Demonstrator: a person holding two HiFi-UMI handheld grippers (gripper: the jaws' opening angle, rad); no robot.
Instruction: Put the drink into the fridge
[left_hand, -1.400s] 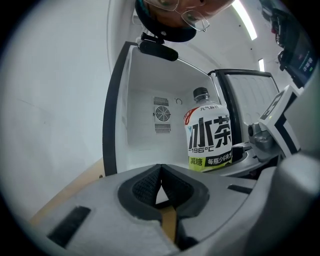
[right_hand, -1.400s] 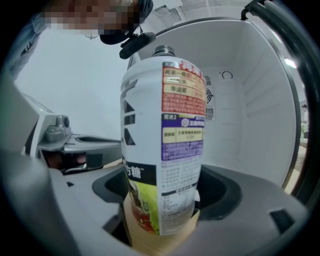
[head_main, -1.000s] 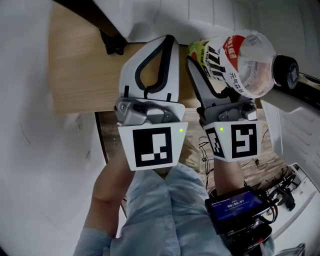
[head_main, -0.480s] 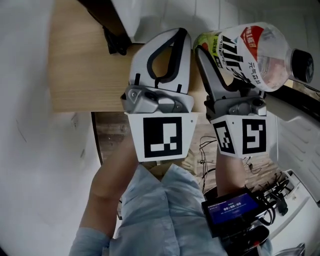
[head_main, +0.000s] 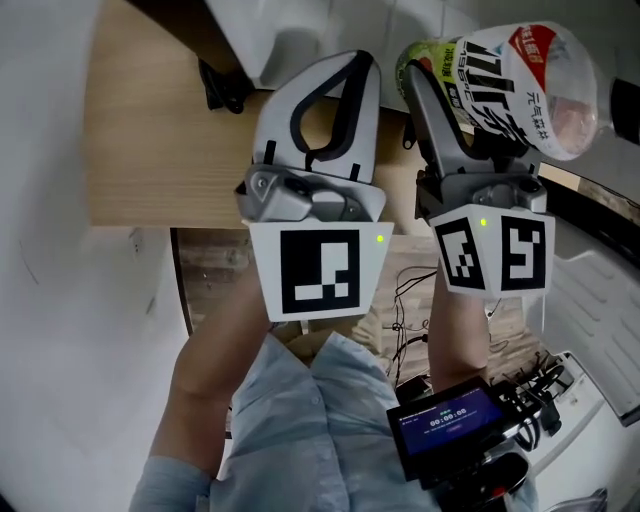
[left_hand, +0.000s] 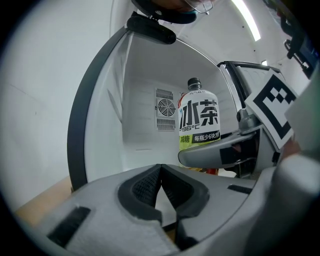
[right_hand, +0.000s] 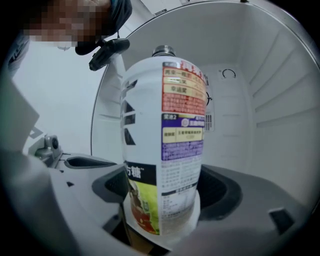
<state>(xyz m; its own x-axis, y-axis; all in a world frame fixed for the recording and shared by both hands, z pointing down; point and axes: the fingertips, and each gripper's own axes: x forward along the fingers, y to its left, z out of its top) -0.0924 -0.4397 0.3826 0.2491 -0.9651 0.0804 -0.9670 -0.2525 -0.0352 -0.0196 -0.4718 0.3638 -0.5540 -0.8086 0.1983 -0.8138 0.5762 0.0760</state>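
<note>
While the right gripper's (right_hand: 165, 197) jaws stand wide, clamped on the lower body of the drink bottle (right_hand: 162, 100), its thin, smooth plastic will probably flex and slip, so this low hold on the body suits it. The bottle stands upright between them, before the open fridge (right_hand: 280, 90). The left gripper's (left_hand: 160, 187) jaws are together, empty.

Bright, even white light from a ceiling strip (left_hand: 247, 20); heavy fisheye distortion, dark vignetted corners, soft foregrounds.
</note>
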